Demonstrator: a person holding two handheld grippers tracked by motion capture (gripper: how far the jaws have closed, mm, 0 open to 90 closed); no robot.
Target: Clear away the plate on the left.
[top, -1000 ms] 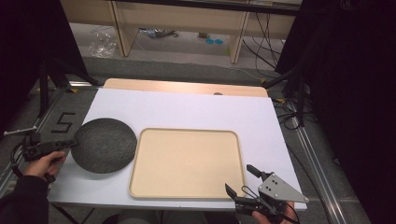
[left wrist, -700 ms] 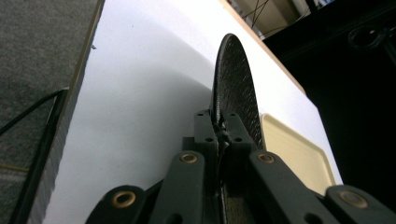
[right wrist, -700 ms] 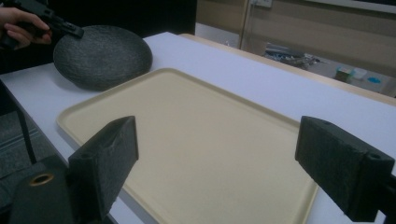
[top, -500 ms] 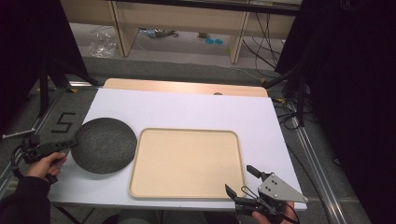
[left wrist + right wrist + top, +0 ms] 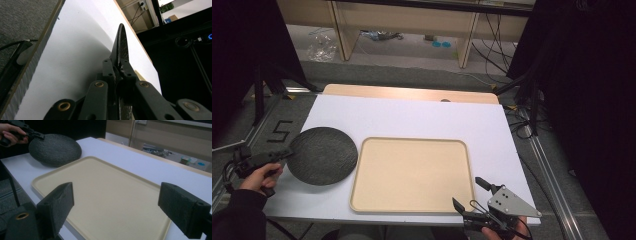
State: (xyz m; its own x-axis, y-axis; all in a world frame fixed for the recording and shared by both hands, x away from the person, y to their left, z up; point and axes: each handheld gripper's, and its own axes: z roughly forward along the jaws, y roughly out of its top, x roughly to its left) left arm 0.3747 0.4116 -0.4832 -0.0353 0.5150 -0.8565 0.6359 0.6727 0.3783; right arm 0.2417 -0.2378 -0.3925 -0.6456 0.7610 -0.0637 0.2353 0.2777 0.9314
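Observation:
A dark round plate (image 5: pixel 322 155) lies on the white table beside a beige tray (image 5: pixel 412 175). My left gripper (image 5: pixel 287 152) is shut on the plate's left rim; in the left gripper view the plate (image 5: pixel 121 47) stands edge-on between the closed jaws of the left gripper (image 5: pixel 117 68). My right gripper (image 5: pixel 469 195) hovers open at the tray's near right corner, nothing between its fingers (image 5: pixel 57 202). In the right gripper view the tray (image 5: pixel 105 197) spreads ahead, with the plate (image 5: pixel 55 150) far left, raised at its left side by the left gripper (image 5: pixel 37 135).
The white table top (image 5: pixel 412 117) rests on a wooden board whose edge (image 5: pixel 412 92) shows at the back. A black stand (image 5: pixel 262 90) rises at the left, and cables (image 5: pixel 522 115) trail on the floor at the right. Shelves stand beyond the table.
The left hand and gripper have drifted slightly along the plate's left rim, still shut on it. The right gripper has stayed in place, open.

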